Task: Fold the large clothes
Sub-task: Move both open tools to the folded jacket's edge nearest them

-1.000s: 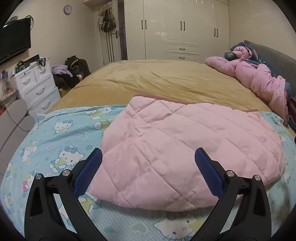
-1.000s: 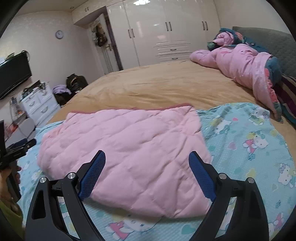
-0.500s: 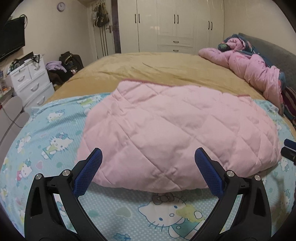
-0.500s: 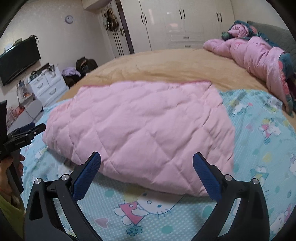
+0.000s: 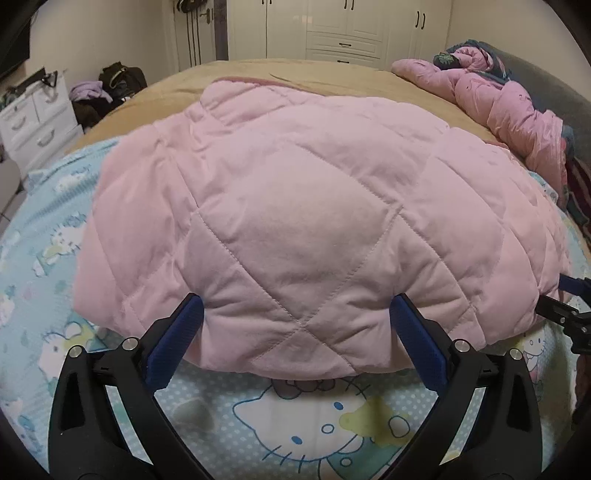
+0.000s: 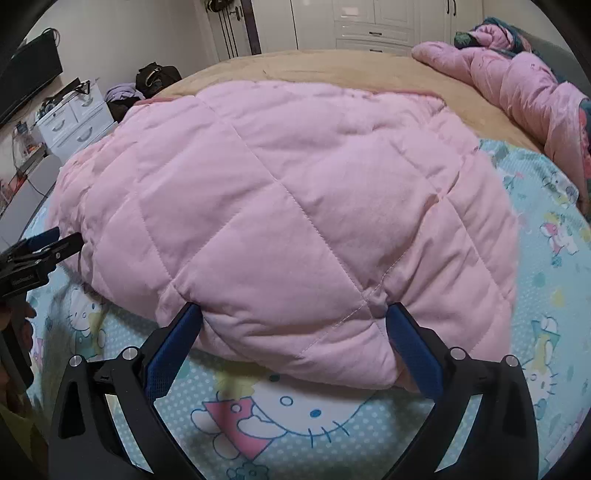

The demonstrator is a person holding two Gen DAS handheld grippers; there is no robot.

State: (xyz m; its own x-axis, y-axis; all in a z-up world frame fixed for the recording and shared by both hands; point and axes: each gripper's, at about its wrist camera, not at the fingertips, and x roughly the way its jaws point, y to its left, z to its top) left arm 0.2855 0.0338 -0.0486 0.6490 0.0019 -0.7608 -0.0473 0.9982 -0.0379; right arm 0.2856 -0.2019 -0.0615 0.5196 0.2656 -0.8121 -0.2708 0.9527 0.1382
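Quilting in wide diamond stitching covers the pink padded garment (image 5: 295, 206), which lies folded and puffy on the bed, on a light-blue cartoon-cat sheet (image 5: 314, 417) spread over a tan blanket (image 5: 332, 74).

In the left wrist view the left gripper (image 5: 295, 317) is seen spread wide, its ribbed blue fingers (image 5: 177, 339) pressed into the near edge of the garment, one to each side of a bulging diamond panel; the fabric between them is not pinched. At the far right edge of this view the dark tip of the right gripper (image 5: 569, 317) is seen beside the garment's right end.

In the right wrist view the right gripper (image 6: 293, 317) is likewise spread to its widest, its blue fingers (image 6: 413, 350) set against the near rolled edge close to the garment's right corner, with soft padding bulging between them but not clamped. Only this view shows the left gripper (image 6: 37, 254) from the side, at the garment's left end, with part of a hand (image 6: 18, 321) below it.

Beyond the fingers, a crumpled pink quilt (image 6: 517, 77) lies along the right side of the bed. White drawers (image 6: 74, 122) and dark bags (image 6: 155, 77) stand to the far left, and glossy white wardrobe doors (image 5: 343, 26) are seen behind.
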